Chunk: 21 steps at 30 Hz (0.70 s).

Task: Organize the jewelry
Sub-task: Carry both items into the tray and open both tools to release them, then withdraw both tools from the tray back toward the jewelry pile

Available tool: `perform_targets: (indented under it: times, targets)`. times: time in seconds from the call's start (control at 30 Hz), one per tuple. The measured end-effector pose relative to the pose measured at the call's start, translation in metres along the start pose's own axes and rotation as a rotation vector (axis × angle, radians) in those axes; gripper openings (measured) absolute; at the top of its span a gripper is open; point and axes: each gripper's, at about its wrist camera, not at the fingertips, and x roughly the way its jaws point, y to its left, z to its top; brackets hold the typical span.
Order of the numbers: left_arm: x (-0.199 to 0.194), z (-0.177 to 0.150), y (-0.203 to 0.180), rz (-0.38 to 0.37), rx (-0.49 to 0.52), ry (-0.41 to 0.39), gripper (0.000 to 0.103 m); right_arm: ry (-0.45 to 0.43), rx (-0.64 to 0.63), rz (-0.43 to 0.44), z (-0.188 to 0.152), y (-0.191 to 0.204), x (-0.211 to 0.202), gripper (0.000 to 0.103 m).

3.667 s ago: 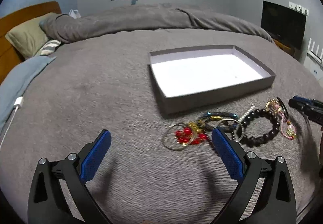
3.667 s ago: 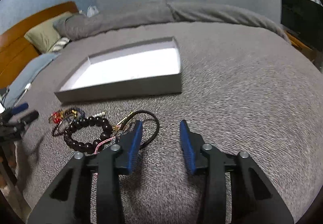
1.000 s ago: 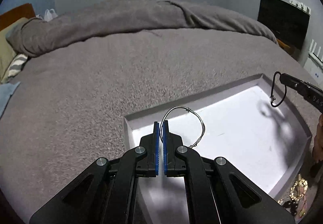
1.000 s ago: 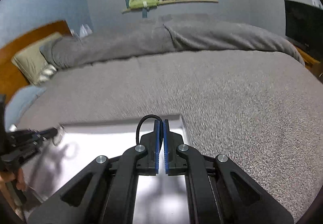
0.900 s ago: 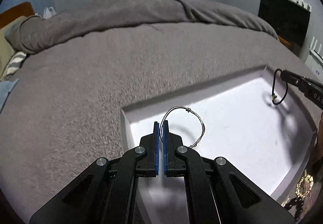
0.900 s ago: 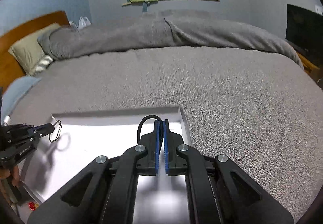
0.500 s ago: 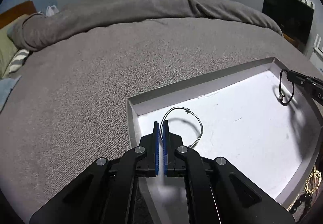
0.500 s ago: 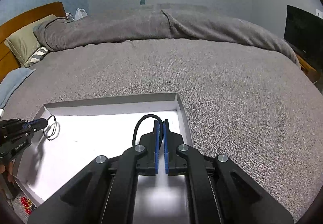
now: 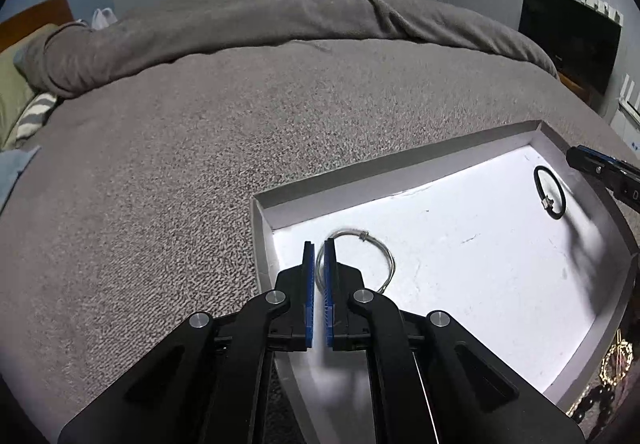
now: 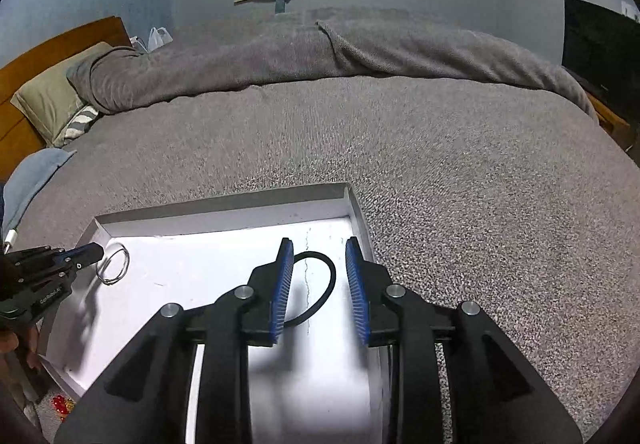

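Grey bedspread (image 9: 168,171), shallow white-floored tray (image 9: 264,240) resting on it. Left tongs (image 9: 317,244) over tray's near-left corner, pads a sliver apart around silver wire hoop (image 9: 376,244), grip uncertain. Right tongs (image 10: 316,244) spread wide, black cord bracelet (image 10: 324,280) loose on tray floor between the pads.

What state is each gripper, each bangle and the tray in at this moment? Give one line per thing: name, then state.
left gripper: jaws nearly closed, a slight gap around the silver wire bangle.
right gripper: open.
silver wire bangle: inside the tray, one side between the left gripper's pads.
black cord bangle: released, lying on the tray floor.
tray: open-topped, on the bed.
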Motion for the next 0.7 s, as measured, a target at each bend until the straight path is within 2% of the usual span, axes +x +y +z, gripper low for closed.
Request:
perform_targets:
  times: [0.03,0.1,0.17,0.23,0.3,0.4,0.57,0.63,0.7]
  targets:
    - [-0.002,0.000,0.000,-0.004,-0.003,-0.007,0.022,-0.004,0.003,0.003,0.000,-0.001,-0.001,0.029]
    - [-0.009,-0.001,0.000,-0.037,-0.011,-0.034,0.030,-0.015,0.007,0.006,0.000,-0.002,-0.005,0.037]
    - [-0.016,-0.003,-0.003,-0.014,-0.003,-0.053,0.039,-0.024,0.005,0.008,0.000,-0.003,-0.008,0.038]
    - [-0.023,-0.004,-0.006,0.003,0.006,-0.069,0.047,-0.036,0.004,0.014,-0.001,-0.004,-0.017,0.046]
    - [-0.035,-0.007,-0.006,0.010,-0.002,-0.093,0.053,-0.057,-0.005,0.017,-0.004,-0.004,-0.029,0.058]
    - [-0.054,-0.014,-0.008,0.019,-0.024,-0.135,0.070,-0.089,-0.009,0.014,-0.004,-0.004,-0.046,0.063]
    - [-0.068,-0.021,-0.014,0.029,-0.040,-0.126,0.073,-0.133,0.005,0.053,-0.005,0.000,-0.076,0.078]
    - [-0.078,-0.027,-0.016,0.046,-0.039,-0.132,0.080,-0.138,-0.006,0.053,-0.009,0.002,-0.087,0.081]
    - [-0.088,-0.032,-0.020,0.052,-0.039,-0.146,0.082,-0.146,0.000,0.054,-0.012,0.001,-0.097,0.085]
